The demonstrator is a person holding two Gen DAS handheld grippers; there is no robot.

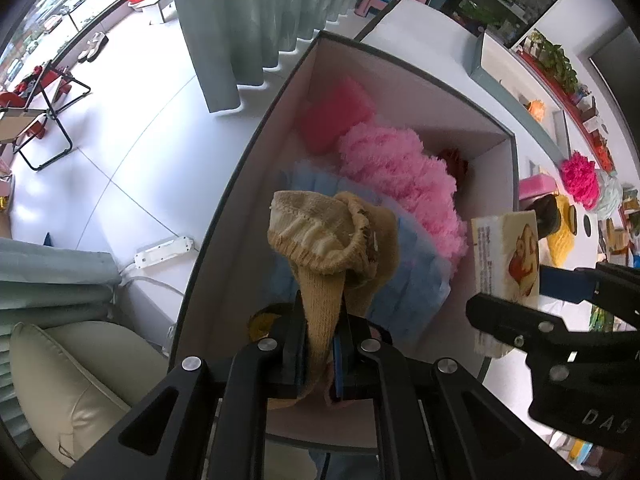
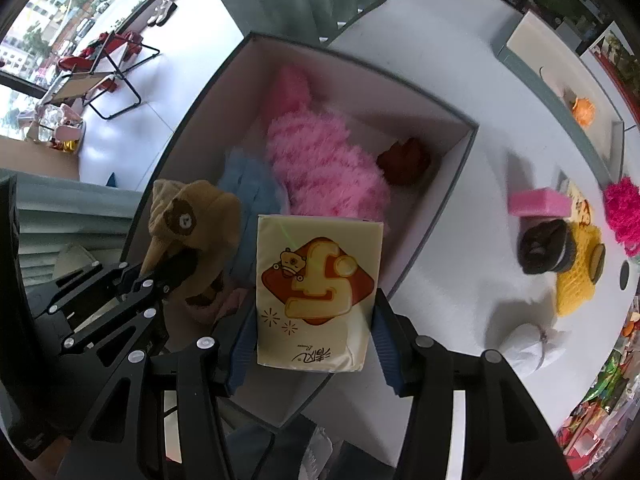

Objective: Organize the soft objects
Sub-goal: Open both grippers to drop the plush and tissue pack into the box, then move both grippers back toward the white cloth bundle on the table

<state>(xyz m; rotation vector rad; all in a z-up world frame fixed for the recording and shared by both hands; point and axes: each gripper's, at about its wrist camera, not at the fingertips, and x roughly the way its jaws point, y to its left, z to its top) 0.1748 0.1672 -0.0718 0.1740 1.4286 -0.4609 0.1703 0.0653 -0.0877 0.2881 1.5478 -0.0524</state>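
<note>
Tabletop (image 2: pixel 460 92): white, carries box; loose soft items wait well apart on right.
Box (image 2: pixel 448 184): open-topped, collection bin; pink fluffy cloth (image 2: pixel 328 168) and blue cloth (image 1: pixel 404 280) already inside.
Tissue pack (image 2: pixel 316 296): pinched at both sides by right hand-held gripper (image 2: pixel 316 328), held over box near edge, likely for drop.
Brown sock (image 1: pixel 332 240): cuff up, clamped by left hand-held gripper (image 1: pixel 320 344), above box interior, likely same purpose.

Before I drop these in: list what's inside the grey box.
Grey box holds a fluffy pink item, blue cloth, pink sponge, dark red piece. Anything beneath them is covered.
</note>
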